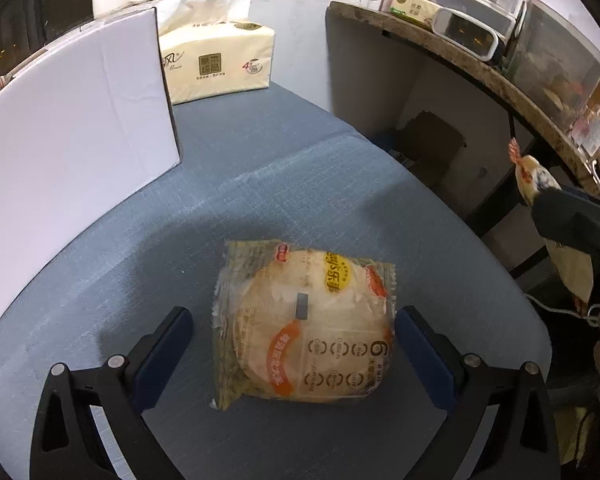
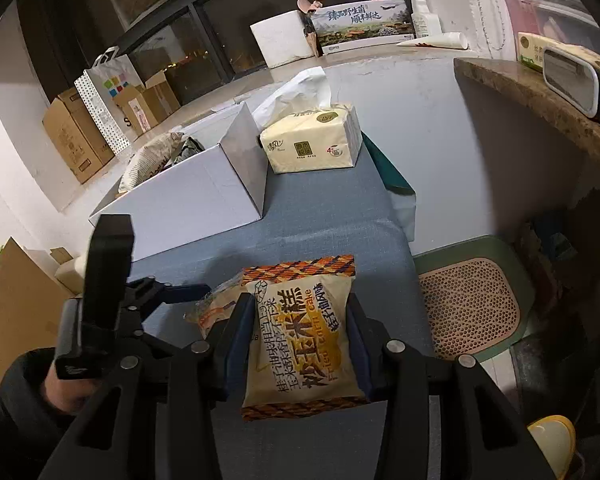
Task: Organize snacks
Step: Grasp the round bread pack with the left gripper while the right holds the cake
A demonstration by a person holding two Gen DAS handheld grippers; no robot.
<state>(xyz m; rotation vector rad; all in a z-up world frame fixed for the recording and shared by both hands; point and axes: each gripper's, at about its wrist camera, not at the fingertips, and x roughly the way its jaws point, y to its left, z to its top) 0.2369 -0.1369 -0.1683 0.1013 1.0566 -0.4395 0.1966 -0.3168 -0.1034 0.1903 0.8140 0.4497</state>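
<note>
A round flatbread snack in a clear packet [image 1: 304, 320] lies flat on the blue-grey tablecloth [image 1: 260, 184]. My left gripper [image 1: 294, 340] hangs over it, open, with one finger on each side and neither pad touching the packet. My right gripper [image 2: 299, 324] is shut on a yellow fried corn cake packet [image 2: 300, 340], held upright in the air near the table's right edge. The same packet [image 1: 572, 272] shows at the far right of the left wrist view. A white open box [image 2: 188, 196] stands at the back left with snack bags [image 2: 148, 160] inside.
A pack of tissues [image 2: 312, 144] sits behind the box. Right of the table are a stone counter ledge [image 2: 540, 100] and a green stool with a perforated seat [image 2: 468, 304]. Cardboard boxes [image 2: 72, 140] stand on the floor at the left.
</note>
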